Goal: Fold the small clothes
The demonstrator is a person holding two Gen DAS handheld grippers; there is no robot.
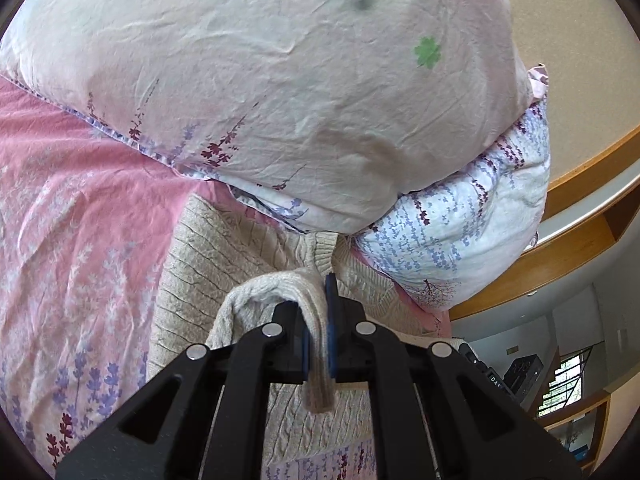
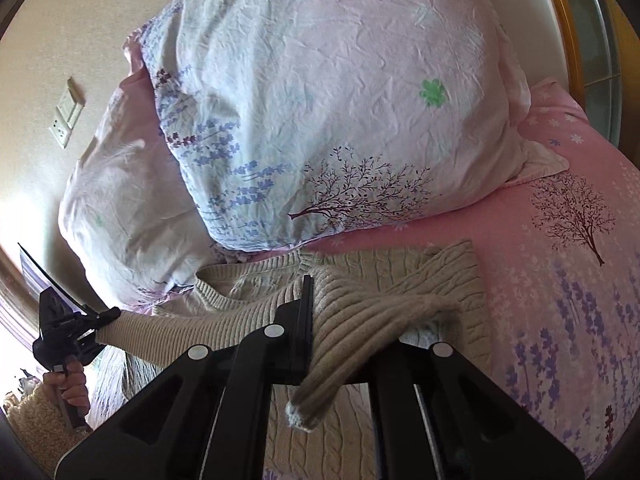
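Note:
A beige cable-knit sweater (image 1: 224, 248) lies flat on the pink floral bed sheet (image 1: 60, 200), its far edge against the pillows. My left gripper (image 1: 317, 314) is shut on the sweater's ribbed hem, which drapes over its left finger. In the right wrist view the sweater (image 2: 440, 272) spreads ahead, and my right gripper (image 2: 332, 312) is shut on the same ribbed band, its right finger hidden under the knit. The band stretches left to my left gripper (image 2: 106, 318), held in a hand (image 2: 70, 384) with a fleecy sleeve.
Two large floral pillows (image 1: 280, 80) (image 1: 460, 216) are stacked just beyond the sweater; the right wrist view shows them too, a front pillow (image 2: 340, 100) and a back pillow (image 2: 120, 200). A wooden ledge (image 1: 580, 200) runs to the right. A wall switch (image 2: 66, 112) is on the beige wall.

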